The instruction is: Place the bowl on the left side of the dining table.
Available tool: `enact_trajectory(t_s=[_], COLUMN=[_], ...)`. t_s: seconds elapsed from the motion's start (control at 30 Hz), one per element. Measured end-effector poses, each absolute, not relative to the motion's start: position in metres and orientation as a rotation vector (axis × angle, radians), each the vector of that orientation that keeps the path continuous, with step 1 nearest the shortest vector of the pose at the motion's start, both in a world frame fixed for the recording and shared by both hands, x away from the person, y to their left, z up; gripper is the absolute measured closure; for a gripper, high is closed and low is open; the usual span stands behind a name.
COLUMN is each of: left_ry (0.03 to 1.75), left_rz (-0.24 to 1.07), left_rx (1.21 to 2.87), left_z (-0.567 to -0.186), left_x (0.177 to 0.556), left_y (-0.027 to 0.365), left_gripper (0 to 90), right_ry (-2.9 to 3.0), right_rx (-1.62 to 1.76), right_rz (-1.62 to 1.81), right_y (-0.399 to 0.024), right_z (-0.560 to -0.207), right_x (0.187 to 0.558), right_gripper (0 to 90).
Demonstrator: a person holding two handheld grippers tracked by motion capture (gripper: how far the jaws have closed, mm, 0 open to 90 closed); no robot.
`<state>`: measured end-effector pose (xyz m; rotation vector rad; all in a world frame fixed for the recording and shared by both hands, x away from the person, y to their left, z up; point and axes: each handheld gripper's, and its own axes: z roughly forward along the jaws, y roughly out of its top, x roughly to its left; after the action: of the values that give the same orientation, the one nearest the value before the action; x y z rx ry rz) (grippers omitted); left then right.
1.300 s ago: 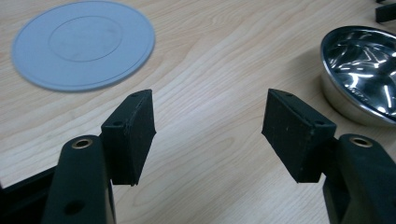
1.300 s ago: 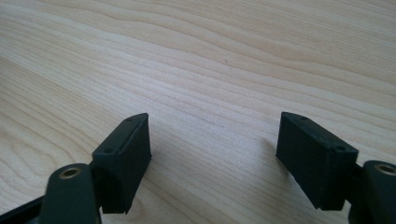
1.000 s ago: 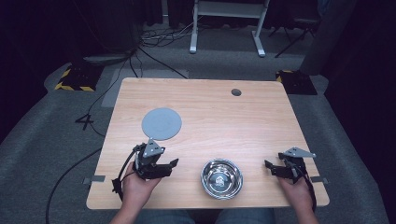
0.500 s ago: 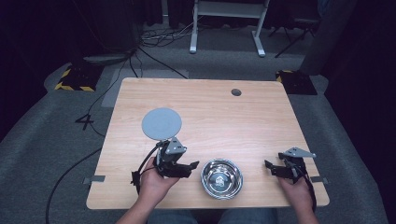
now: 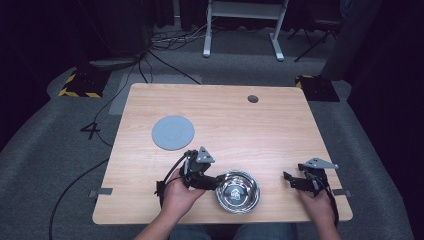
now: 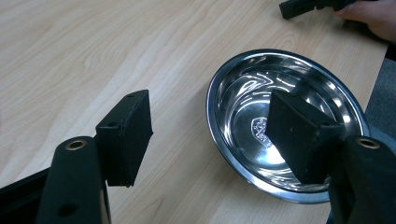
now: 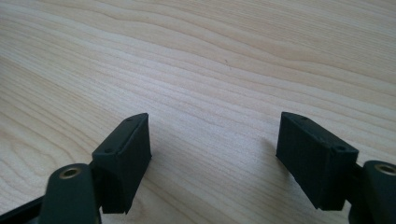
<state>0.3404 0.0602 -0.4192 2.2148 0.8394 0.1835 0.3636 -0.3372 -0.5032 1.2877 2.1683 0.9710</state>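
Note:
A shiny steel bowl (image 5: 251,183) stands near the table's front edge, right of middle. My left gripper (image 5: 214,182) has come in from the left at its left rim, and it is open. In the left gripper view the bowl's rim (image 6: 215,126) runs between the jaws; one pad (image 6: 128,133) is over bare wood and the other pad (image 6: 299,137) hangs over the bowl's inside. Neither pad presses on the rim. My right gripper (image 5: 289,179) rests at the front right, open over bare wood (image 7: 212,126), well apart from the bowl.
A flat grey disc (image 5: 173,132) lies on the wooden table (image 5: 225,120) left of middle, behind my left hand. A dark round hole (image 5: 253,98) sits near the far edge. Cables and a white stand's legs (image 5: 242,30) are on the floor beyond.
My left hand has slid to the right, from in front of the grey disc to the bowl's left rim. The right hand and the bowl have not moved.

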Motion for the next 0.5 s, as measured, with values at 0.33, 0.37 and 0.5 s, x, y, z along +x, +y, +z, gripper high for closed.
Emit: enact_trajectory(t_s=[0.33, 0.37, 0.5], left_ry=[0.887, 0.901, 0.933], left_rz=[0.169, 0.17, 0.134], left_rx=[2.271, 2.282, 2.327], left_z=[-0.434, -0.436, -0.449], left_x=[0.354, 0.355, 0.362], left_y=[0.041, 0.039, 0.033], left_gripper=[27.2, 27.2, 26.7], right_ry=[2.168, 2.168, 2.168], right_rx=[1.288, 1.288, 1.288], right_rz=[0.971, 0.971, 0.971], right_y=[-0.337, -0.337, -0.337], right_z=[-0.503, -0.503, -0.503], right_x=[0.364, 0.364, 0.364], right_gripper=[26.3, 26.3, 26.3])
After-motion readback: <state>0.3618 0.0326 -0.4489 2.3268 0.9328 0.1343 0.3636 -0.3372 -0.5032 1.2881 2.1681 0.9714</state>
